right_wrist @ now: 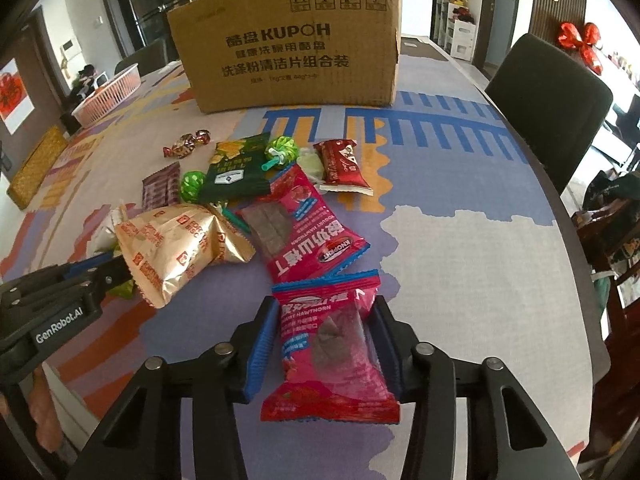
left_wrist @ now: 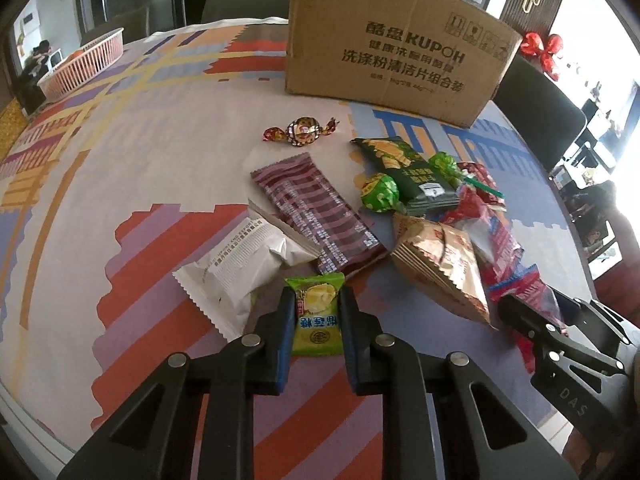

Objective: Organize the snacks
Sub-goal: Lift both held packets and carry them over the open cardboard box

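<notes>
My left gripper (left_wrist: 316, 300) is shut on a small green durian candy packet (left_wrist: 318, 320) just above the tablecloth. My right gripper (right_wrist: 326, 312) is shut on a pink yogurt hawthorn packet (right_wrist: 328, 352). Ahead lies a pile of snacks: a white packet (left_wrist: 236, 268), a maroon bar (left_wrist: 320, 216), a gold packet (right_wrist: 176, 248), a second pink hawthorn packet (right_wrist: 304, 228), a dark green chips bag (right_wrist: 236, 172), green lollipops (left_wrist: 378, 192), a red packet (right_wrist: 344, 166) and a foil candy (left_wrist: 302, 130). The cardboard box (right_wrist: 288, 48) stands behind them.
A pink plastic basket (left_wrist: 84, 62) sits at the far left of the patterned tablecloth (left_wrist: 152, 132). A dark chair (right_wrist: 548, 100) stands at the table's right edge. A woven mat (right_wrist: 36, 168) lies at the left edge.
</notes>
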